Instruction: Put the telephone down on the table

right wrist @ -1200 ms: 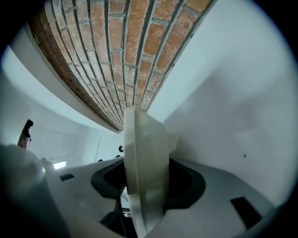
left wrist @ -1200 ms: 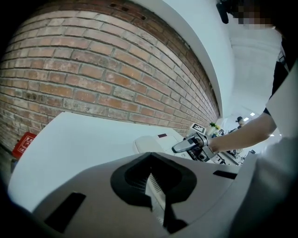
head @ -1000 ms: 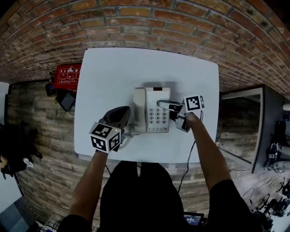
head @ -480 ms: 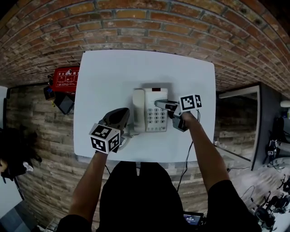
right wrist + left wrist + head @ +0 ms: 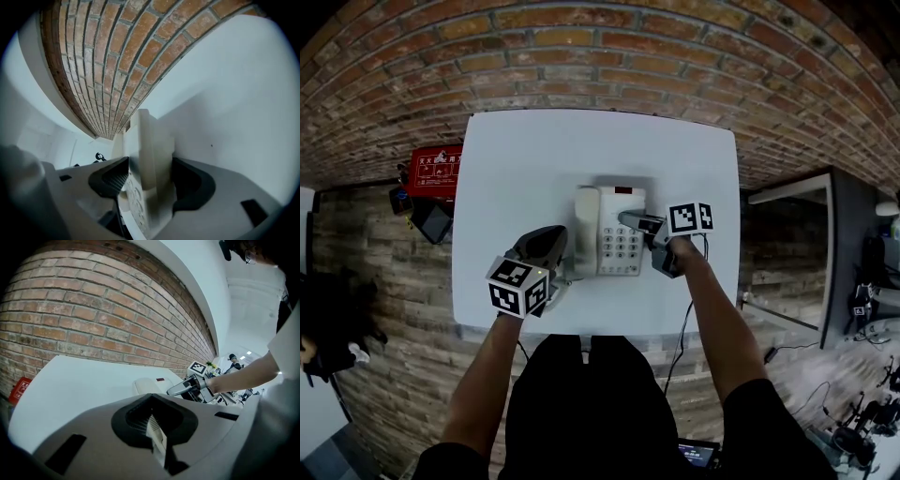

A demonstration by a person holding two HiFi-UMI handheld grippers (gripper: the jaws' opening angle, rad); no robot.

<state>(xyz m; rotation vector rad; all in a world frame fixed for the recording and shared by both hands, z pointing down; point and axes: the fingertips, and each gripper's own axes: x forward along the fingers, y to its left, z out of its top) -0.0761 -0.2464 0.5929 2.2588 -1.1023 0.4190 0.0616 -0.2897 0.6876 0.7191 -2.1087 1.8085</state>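
Squarely in the middle of the white table (image 5: 516, 159) lies the telephone (image 5: 612, 232), flat on its base, with its handset (image 5: 587, 230) in the cradle along its 9 o'clock side and the keypad facing up.

The right gripper (image 5: 630, 221) reaches in from 3 o'clock of the telephone, its jaws lying over the right edge of the body near the upper keys. In the right gripper view the pale body of the telephone (image 5: 147, 154) stands between the two dark pads. The jaws are opening: a dark gap shows at the right-hand pad, and the left-hand pad sits just beside the keypad face.

The left gripper (image 5: 562, 258) sits at about 7 o'clock of the telephone, its tip just beside the lower end of the handset. In the left gripper view its jaws are drawn nearly together on a thin pale piece (image 5: 156, 434); what that piece belongs to cannot be told. Beyond them the telephone (image 5: 150, 384) lies at 12 o'clock, with the right gripper (image 5: 176, 389) at its right edge.
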